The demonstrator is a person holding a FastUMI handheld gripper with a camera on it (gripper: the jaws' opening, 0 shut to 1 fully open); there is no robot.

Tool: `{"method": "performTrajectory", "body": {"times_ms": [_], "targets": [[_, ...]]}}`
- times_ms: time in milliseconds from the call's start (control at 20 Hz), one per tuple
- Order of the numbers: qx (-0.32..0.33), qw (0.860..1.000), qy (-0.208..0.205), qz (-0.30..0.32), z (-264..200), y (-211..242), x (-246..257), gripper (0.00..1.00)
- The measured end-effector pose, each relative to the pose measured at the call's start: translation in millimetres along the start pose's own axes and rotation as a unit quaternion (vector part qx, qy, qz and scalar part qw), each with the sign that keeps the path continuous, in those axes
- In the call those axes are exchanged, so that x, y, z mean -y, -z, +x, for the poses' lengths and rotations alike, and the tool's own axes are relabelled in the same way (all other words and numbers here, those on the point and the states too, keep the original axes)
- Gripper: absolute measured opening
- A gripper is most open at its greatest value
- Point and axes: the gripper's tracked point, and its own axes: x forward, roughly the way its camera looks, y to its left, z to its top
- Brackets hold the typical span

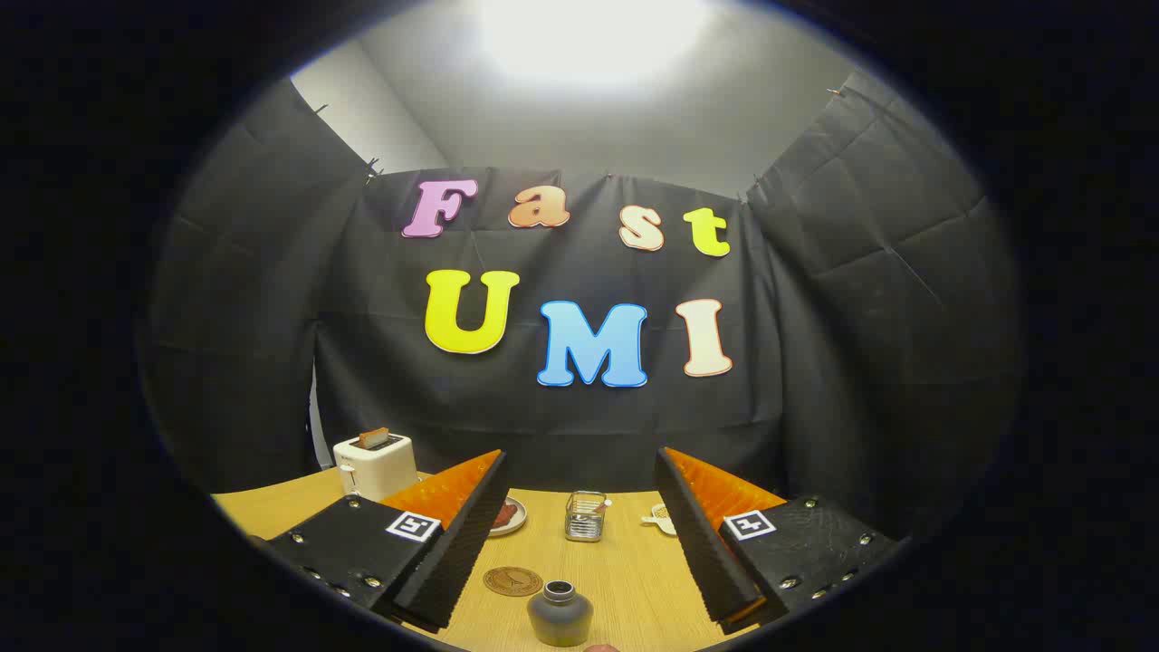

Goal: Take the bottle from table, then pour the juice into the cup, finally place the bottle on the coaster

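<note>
A small dark grey bottle (560,614) with an open neck stands upright on the wooden table (625,570), low between my two fingers and near their bases. My gripper (579,466) is open and wide apart, with nothing between its fingers. A round brown coaster (512,580) lies flat on the table just left of the bottle, beside the left finger. A clear glass cup (585,515) stands farther ahead, in the middle of the gap between the fingers.
A white toaster (374,465) with a slice of bread in it stands at the back left. A small plate (507,518) with something reddish lies behind the left finger. A pale small object (659,519) lies by the right finger. Black cloth walls close the booth.
</note>
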Motion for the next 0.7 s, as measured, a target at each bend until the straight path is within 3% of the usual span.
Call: {"method": "performTrajectory", "body": {"times_ms": [700], "targets": [[0.003, 1.0, -0.007, 0.006, 2.2, 1.4, 6.2, 0.98]]}}
